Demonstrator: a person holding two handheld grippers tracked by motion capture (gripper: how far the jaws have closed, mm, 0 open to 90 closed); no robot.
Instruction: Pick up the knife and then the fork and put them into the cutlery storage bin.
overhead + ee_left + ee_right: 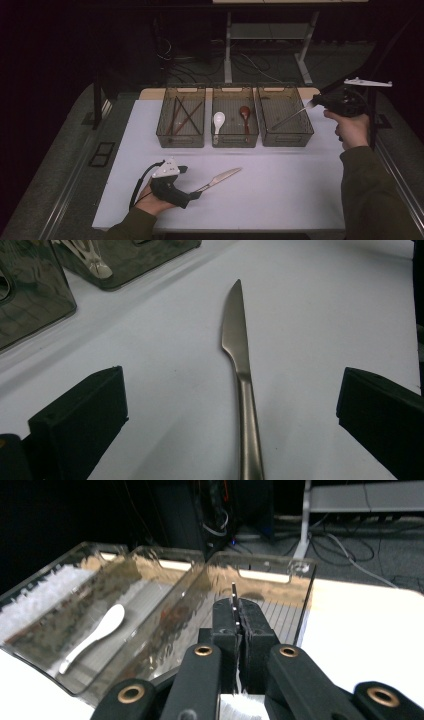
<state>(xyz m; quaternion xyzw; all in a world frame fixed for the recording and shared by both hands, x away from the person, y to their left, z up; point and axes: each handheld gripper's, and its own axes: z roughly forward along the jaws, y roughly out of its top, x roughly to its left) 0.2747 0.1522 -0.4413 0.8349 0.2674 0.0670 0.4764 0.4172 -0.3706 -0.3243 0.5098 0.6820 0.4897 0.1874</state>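
Holding a thin metal utensil point(292, 117) clamped between closed jaws, the right gripper point(314, 102) hangs over the rightmost bin point(300, 136). The left gripper point(196, 195), jaws wide, straddles the handle of a knife point(240, 365) lying flat on the tabletop point(280, 185).

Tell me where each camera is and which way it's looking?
High view: above the person's side, looking forward and down on the white table and three bins; both hands and sleeves show.
Left gripper view: on the left gripper, looking along the table at the knife lying between its open jaws.
Right gripper view: on the right gripper, shut on a thin metal utensil, facing the right bin.
Shared: the knife and the white spoon each show in two views.
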